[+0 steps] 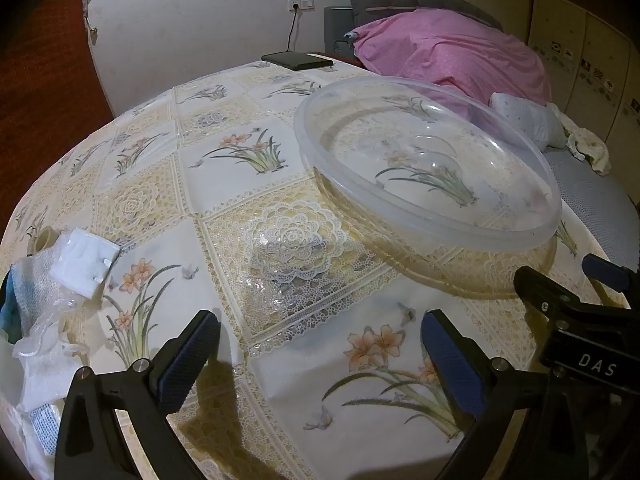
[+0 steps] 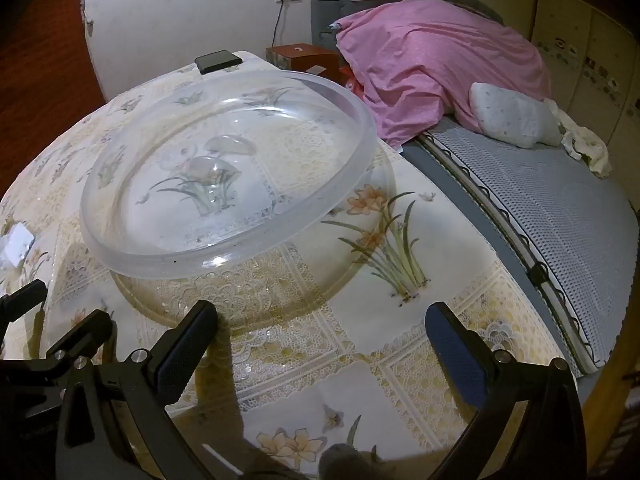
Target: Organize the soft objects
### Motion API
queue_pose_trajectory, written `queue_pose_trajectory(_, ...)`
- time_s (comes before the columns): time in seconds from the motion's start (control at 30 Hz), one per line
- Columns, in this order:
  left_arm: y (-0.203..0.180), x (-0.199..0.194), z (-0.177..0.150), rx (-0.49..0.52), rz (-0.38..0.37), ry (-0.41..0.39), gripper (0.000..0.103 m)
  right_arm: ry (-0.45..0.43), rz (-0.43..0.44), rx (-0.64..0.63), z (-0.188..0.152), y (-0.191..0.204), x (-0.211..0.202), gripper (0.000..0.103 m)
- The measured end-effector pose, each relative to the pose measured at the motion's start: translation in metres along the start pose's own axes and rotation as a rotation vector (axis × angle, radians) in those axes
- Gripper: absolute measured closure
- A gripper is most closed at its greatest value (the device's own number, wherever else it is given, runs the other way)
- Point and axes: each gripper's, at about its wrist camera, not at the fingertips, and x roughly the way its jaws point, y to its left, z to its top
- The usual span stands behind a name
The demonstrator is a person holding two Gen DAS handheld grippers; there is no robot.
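Observation:
A heap of soft things lies at the table's left edge in the left wrist view: a white padded piece (image 1: 86, 264), crumpled clear plastic wrap (image 1: 40, 344) and a blue cloth (image 1: 10, 312). My left gripper (image 1: 320, 332) stands open over the floral tablecloth (image 1: 240, 152), to the right of the heap and holding nothing. A large clear plastic bowl (image 1: 460, 238) sits empty at the table's right. My right gripper (image 2: 320, 328) is open just in front of the bowl's rim (image 2: 200, 268), also empty. Each gripper shows in the other's view: the right (image 1: 560, 270), the left (image 2: 64, 304).
A black phone (image 1: 298, 60) lies at the table's far edge, its cable running to a wall socket. Right of the table is a bed with a pink pillow (image 2: 432, 52), a small white pillow (image 2: 512, 116) and a cream cloth (image 2: 588, 148). A red box (image 2: 304, 56) stands behind.

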Motion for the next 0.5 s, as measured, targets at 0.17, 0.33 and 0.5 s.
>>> queue_pose_trajectory(0.17,0.0,0.0,0.0,0.001,0.002,0.0,0.0,-0.001,0.005,-0.007,0.001,-0.002,0.0,0.0)
queue_pose_trajectory(0.33,0.0,-0.001,-0.001,-0.006,0.005,-0.002,0.0,-0.003,0.02,-0.027,-0.002,-0.011,-0.001,0.0)
queue_pose_trajectory(0.5,0.0,-0.002,-0.003,-0.015,0.013,-0.004,0.0,-0.006,0.034,-0.074,-0.001,-0.004,0.0,0.0)
